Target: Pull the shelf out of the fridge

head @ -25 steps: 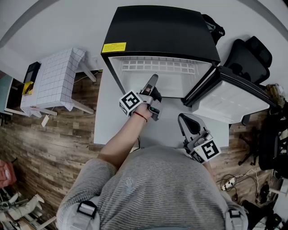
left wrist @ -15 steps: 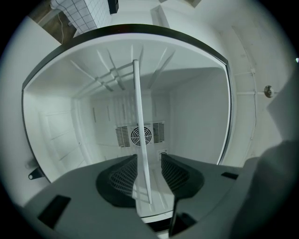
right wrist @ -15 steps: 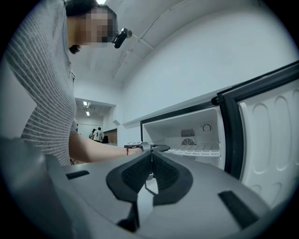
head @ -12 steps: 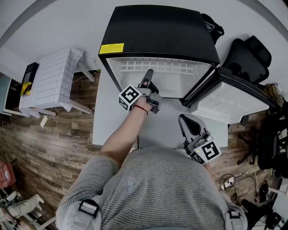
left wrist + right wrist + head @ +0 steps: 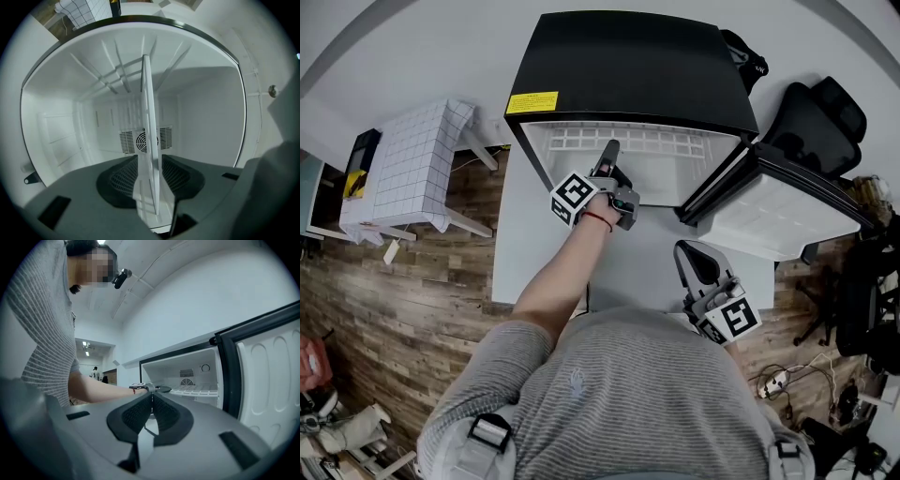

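A small black fridge (image 5: 637,66) stands on a white table (image 5: 525,244), its door (image 5: 778,206) swung open to the right. Inside lies a white slatted shelf (image 5: 666,155). My left gripper (image 5: 607,155) reaches into the opening at the shelf's front edge. In the left gripper view the shelf (image 5: 149,117) runs edge-on between the two dark pads, and the left gripper (image 5: 150,164) is shut on it. My right gripper (image 5: 698,258) hangs back over the table's front right, away from the fridge. In the right gripper view the right gripper (image 5: 152,399) is shut on nothing, and the shelf (image 5: 197,391) shows beyond it.
A black office chair (image 5: 825,122) stands right of the open door. A low table with a checked cloth (image 5: 417,164) stands at the left on the wooden floor. Cables and a power strip (image 5: 778,380) lie on the floor at the lower right.
My left gripper has moved forward and a little left, deeper into the fridge opening onto the shelf's edge. The right gripper has hardly moved.
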A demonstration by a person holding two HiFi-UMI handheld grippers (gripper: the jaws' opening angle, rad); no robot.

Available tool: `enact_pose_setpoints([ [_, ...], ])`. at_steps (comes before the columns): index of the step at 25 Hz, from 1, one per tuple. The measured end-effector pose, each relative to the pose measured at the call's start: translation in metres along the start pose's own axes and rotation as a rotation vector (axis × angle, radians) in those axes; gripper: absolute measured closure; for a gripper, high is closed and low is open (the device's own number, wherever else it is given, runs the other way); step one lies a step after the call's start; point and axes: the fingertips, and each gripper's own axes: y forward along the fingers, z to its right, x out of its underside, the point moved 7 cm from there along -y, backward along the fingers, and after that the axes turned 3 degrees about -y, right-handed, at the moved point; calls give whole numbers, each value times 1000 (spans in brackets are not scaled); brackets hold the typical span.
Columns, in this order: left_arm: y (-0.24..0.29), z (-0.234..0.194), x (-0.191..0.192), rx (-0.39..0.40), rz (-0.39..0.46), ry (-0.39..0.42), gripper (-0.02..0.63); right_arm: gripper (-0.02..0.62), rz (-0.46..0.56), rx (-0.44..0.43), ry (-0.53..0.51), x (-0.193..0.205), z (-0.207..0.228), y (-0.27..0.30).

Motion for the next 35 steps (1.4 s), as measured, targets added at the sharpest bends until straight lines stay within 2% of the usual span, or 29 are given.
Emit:
enact_pose_setpoints([
  [20,27,-6,6,-19,55,-55,460,581,-19,20,3,2,11,-10],
  [35,42,-9,7,-35,92,-64,460,581,-29,26,-3,5,16,-11],
])
